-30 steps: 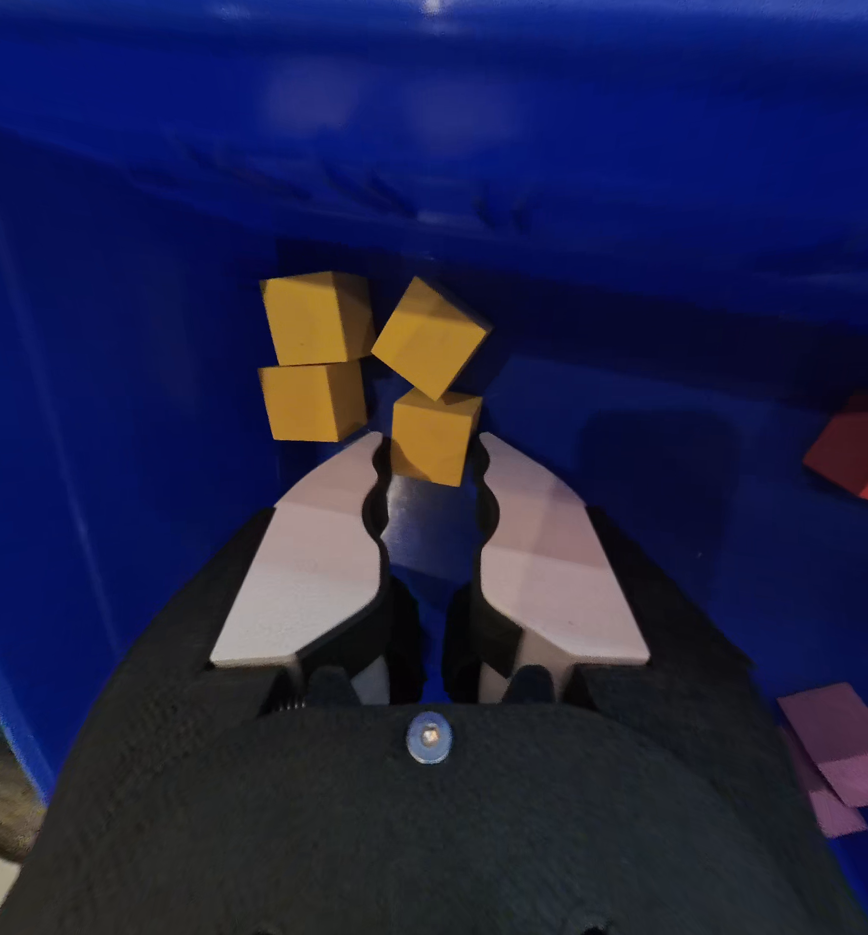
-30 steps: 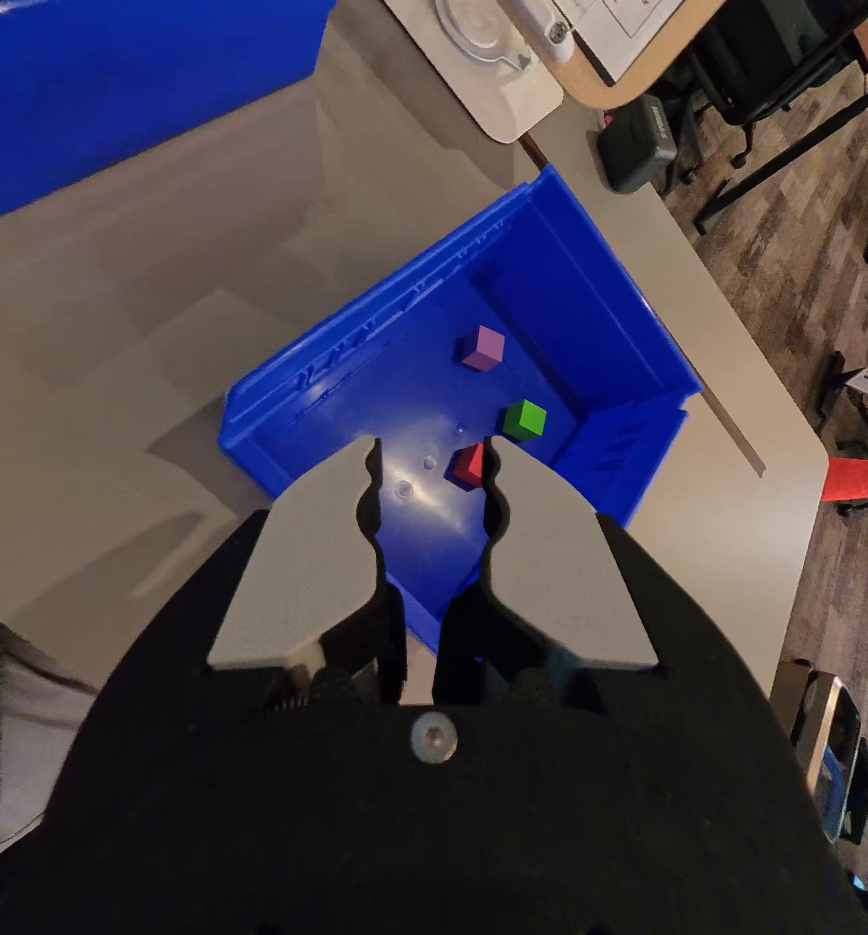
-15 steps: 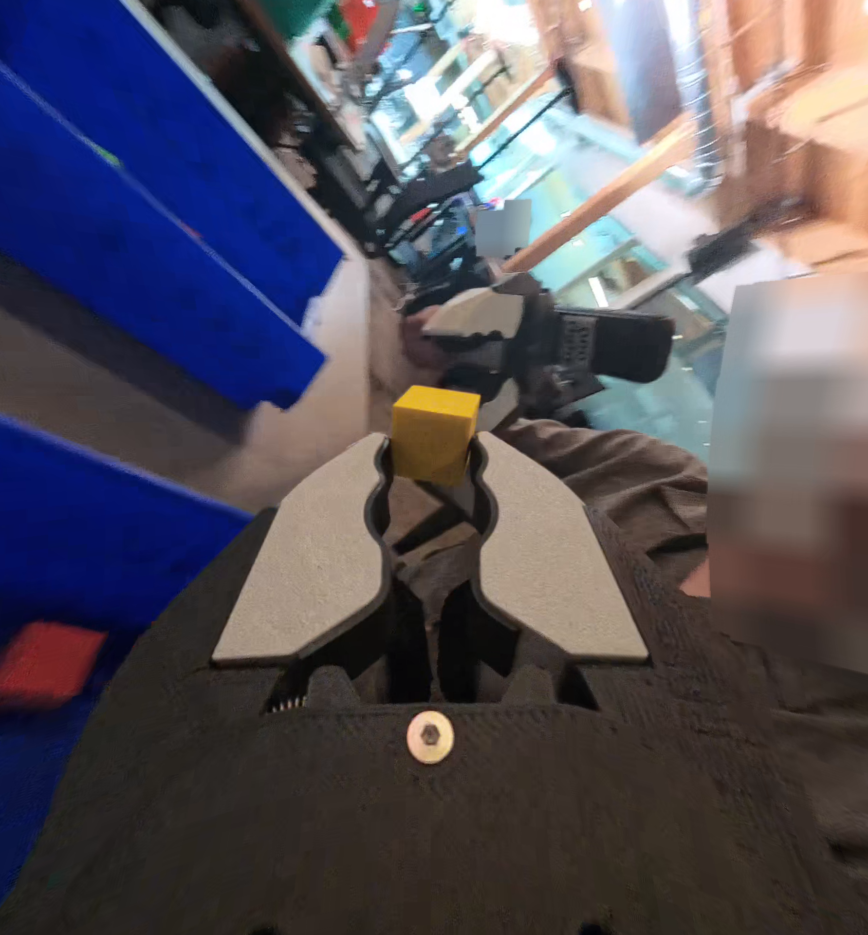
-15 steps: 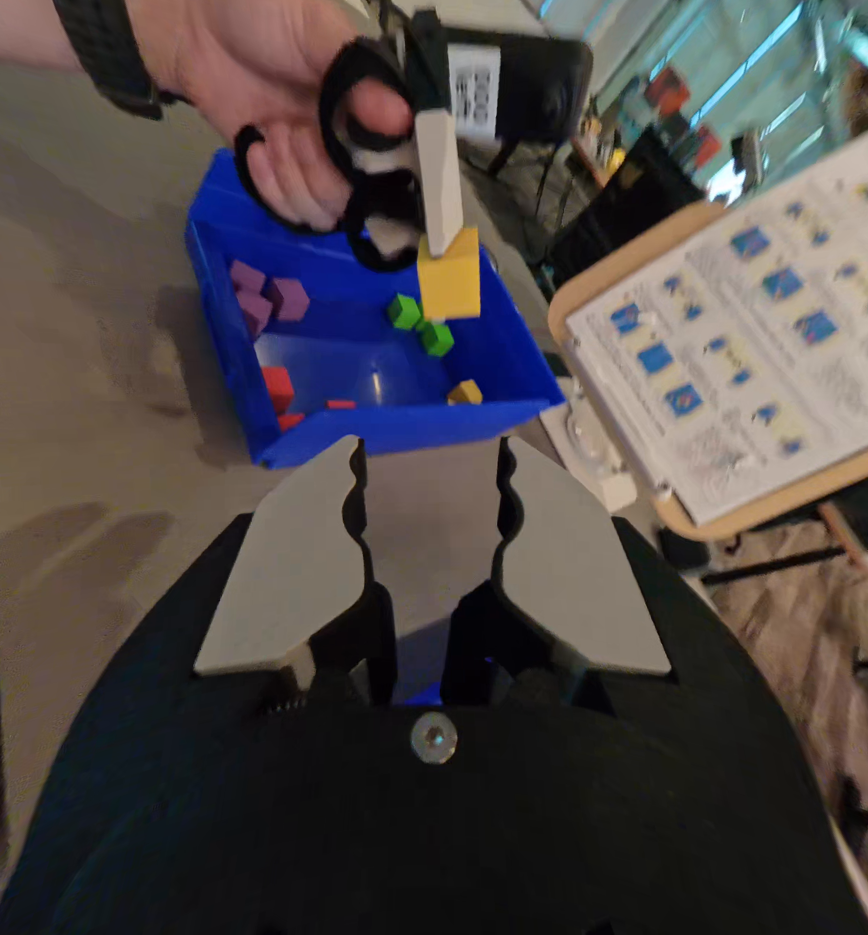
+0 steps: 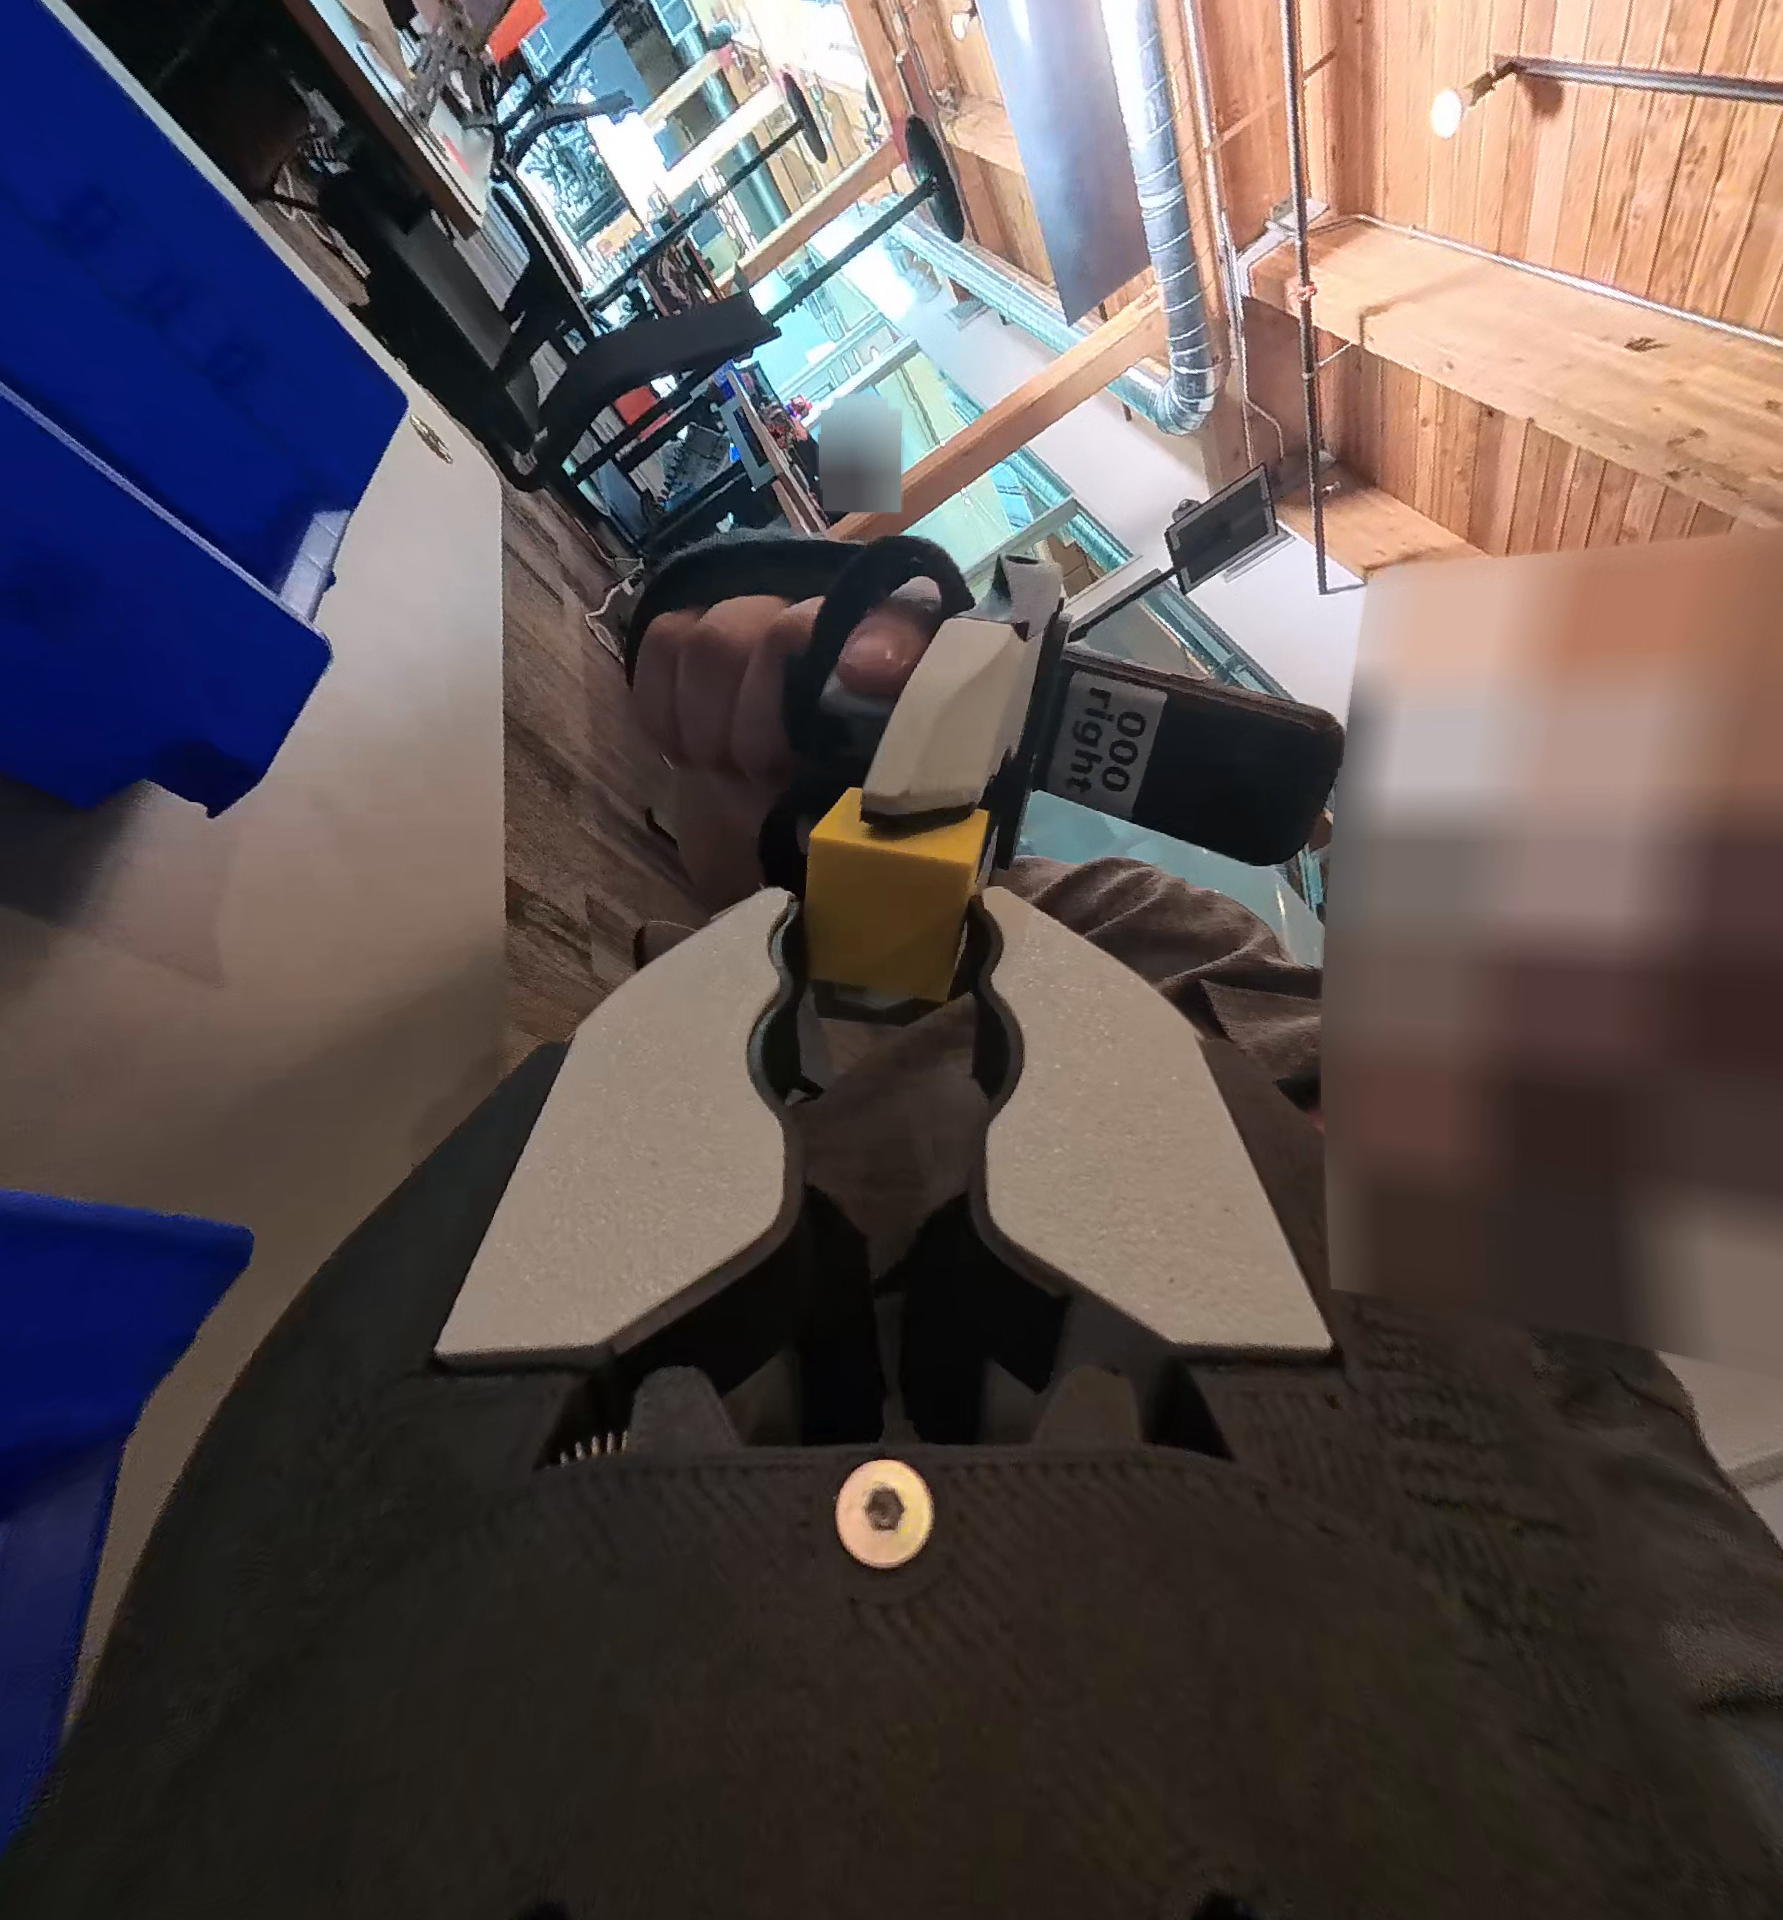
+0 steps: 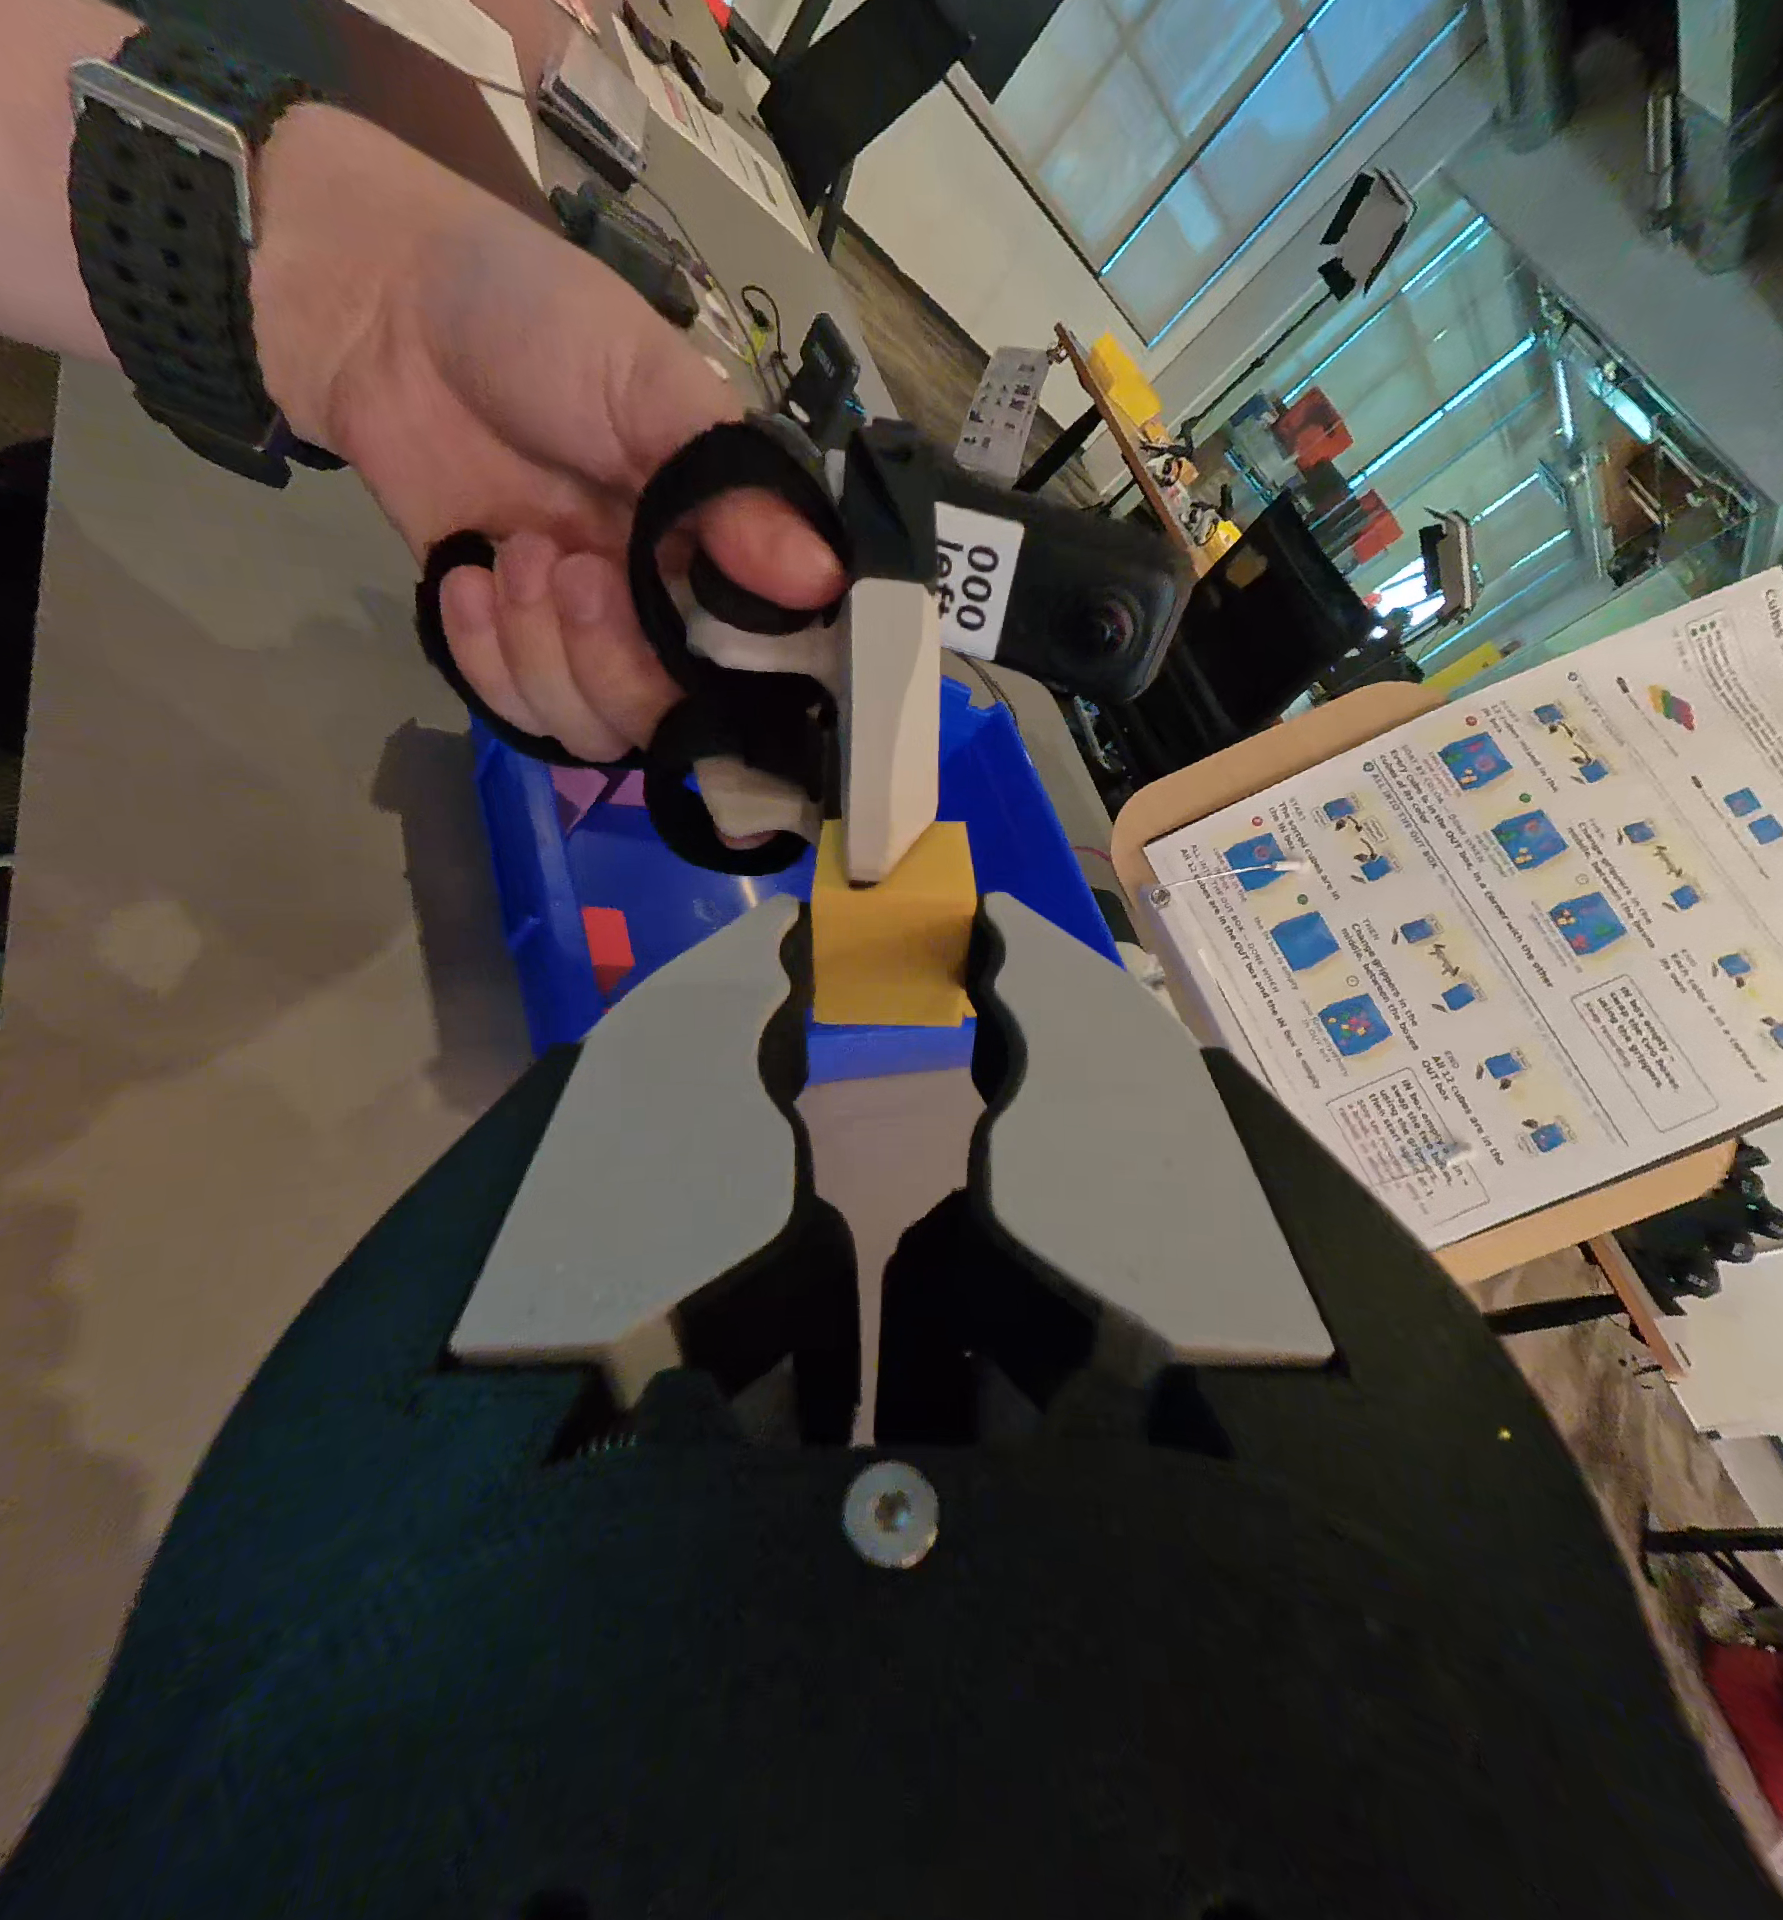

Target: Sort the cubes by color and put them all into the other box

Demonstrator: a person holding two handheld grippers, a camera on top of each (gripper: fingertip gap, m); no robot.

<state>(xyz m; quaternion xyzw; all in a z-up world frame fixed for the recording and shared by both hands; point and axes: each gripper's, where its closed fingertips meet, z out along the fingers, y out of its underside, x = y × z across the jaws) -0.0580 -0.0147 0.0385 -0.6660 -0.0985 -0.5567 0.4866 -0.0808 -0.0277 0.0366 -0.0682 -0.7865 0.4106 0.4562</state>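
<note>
A yellow cube (image 5: pixel 882 914) is held in the air between both grippers. My left gripper (image 5: pixel 882 925) is shut on its two sides. My right gripper (image 6: pixel 887 951) is shut on the same yellow cube (image 6: pixel 892 945), with its fingers across those of the left. In the left wrist view one grey finger of the right gripper (image 5: pixel 954 717) presses on the cube's top, and the tip of the other shows under it. In the right wrist view a finger of the left gripper (image 6: pixel 887 748) lies on the cube's top. A person's hand holds each gripper.
A blue bin (image 6: pixel 544 935) stands on the grey table behind the cube, with a red cube (image 6: pixel 606 940) and purple cubes (image 6: pixel 596 795) in it. A clipboard with a printed sheet (image 6: pixel 1489 935) lies to the right. Further blue bins (image 5: pixel 87 468) show at the left.
My left gripper lifted the yellow cube out of the blue bin and turned toward the right gripper. My right gripper swung up from over its bin and closed on the cube.
</note>
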